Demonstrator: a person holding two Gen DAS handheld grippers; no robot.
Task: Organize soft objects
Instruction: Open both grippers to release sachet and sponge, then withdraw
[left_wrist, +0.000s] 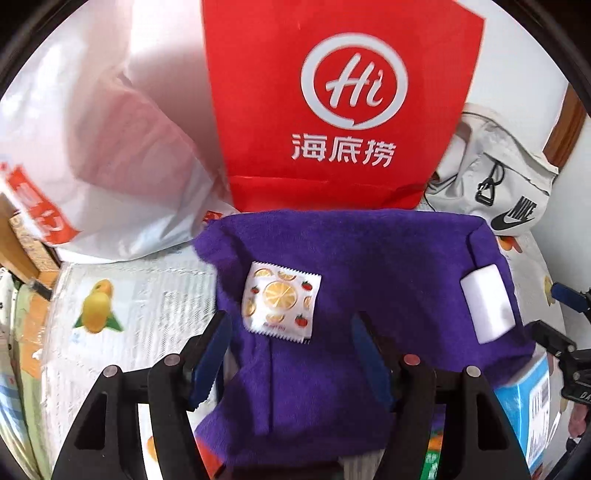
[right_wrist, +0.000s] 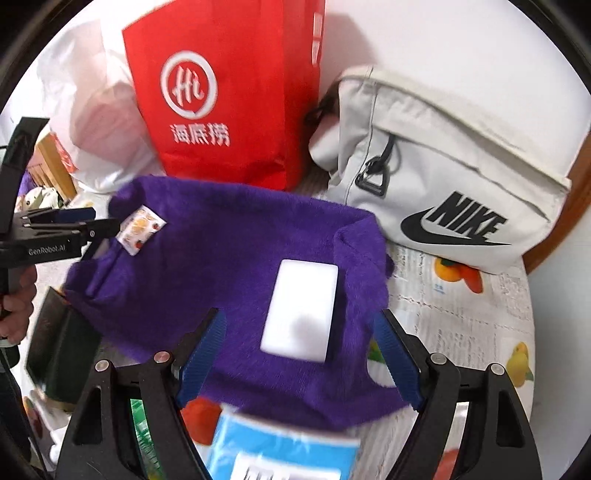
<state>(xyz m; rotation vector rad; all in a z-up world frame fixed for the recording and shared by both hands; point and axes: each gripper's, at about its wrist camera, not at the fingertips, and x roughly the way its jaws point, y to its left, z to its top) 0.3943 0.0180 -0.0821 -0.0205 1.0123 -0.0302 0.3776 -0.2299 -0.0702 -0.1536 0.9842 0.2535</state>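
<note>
so i'm over the purple fleece cloth (left_wrist: 369, 266), which lies spread on the fruit-print table cover (left_wrist: 147, 295) with its long axis running side to side in my left wrist view, its far edge just in front of the red haidilao paper bag (left_wrist: 332, 110). on it rest a small sachet printed with orange slices (left_wrist: 281, 299), toward its left end, and a white rectangular block (right_wrist: 301, 308), toward its right end, the block's long side running roughly away from me and tilted a little.

my left gripper (left_wrist: 291, 354) has its blue pads spread, nothing pinched, the cloth lying under and between them. my right gripper (right_wrist: 299, 358) is spread wide too, with the near end of the white block and the cloth below the gap, the pads not touching either.

beside the red bag sit a white plastic bag (left_wrist: 110, 147) on the left and a pale grey nike pouch (right_wrist: 443, 192) on the right. a light-blue carton (right_wrist: 280, 450) pokes out under the cloth's near edge.
</note>
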